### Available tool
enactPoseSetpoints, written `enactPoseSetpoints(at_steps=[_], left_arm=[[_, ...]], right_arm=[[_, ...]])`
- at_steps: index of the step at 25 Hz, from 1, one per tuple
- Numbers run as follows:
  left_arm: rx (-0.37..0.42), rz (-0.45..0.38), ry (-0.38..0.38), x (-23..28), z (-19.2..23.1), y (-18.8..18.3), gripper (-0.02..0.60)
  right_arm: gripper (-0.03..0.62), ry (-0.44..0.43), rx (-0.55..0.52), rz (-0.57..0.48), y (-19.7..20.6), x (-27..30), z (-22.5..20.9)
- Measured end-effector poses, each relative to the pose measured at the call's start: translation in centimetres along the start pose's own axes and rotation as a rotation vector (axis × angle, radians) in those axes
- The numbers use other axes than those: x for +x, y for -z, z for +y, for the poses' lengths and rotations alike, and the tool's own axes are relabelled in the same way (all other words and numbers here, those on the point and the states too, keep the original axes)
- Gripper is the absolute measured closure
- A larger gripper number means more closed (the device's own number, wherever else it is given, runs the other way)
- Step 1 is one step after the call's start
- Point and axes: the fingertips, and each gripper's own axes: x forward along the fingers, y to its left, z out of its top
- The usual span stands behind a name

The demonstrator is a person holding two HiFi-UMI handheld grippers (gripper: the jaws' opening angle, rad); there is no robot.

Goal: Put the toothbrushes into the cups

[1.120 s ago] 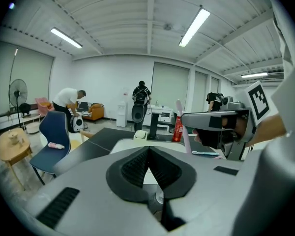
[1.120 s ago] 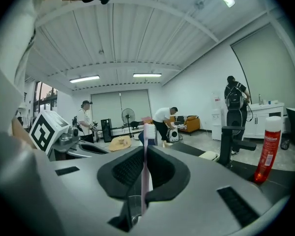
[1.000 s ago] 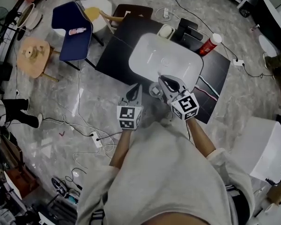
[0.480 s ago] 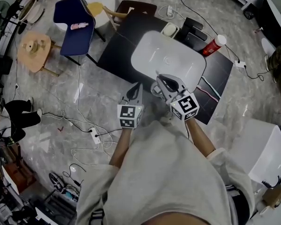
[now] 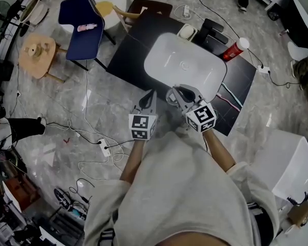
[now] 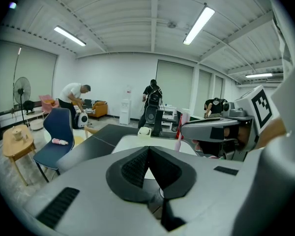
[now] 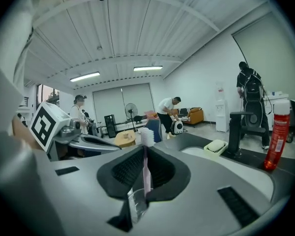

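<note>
A pink-stemmed toothbrush (image 7: 146,167) with white bristles stands upright between the pads of my right gripper (image 7: 145,154), which is shut on it. Its clear lower end hangs below the jaws. In the head view my right gripper (image 5: 175,92) hovers at the near rim of the white sink (image 5: 185,65). My left gripper (image 5: 150,95) sits just left of it over the black table's edge. Its pads (image 6: 137,167) meet with nothing between them. I cannot pick out any cup.
A red bottle (image 5: 234,48) with a white cap, a black faucet (image 5: 210,29) and a cream soap dish (image 5: 186,32) stand behind the sink on the black table (image 5: 131,50). A blue chair (image 5: 82,27), a round wooden stool (image 5: 38,58) and floor cables lie to the left.
</note>
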Motion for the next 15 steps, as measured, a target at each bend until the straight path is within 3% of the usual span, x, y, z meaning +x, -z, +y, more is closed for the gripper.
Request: enactPoseSetpoints(at_steps=[15], left_arm=[[0.007,0.009,0.027,0.7,-0.8,0.5,0.555]], right_arm=[[0.552,0.027,-0.017,0.11,4.1,-0.5,0.0]])
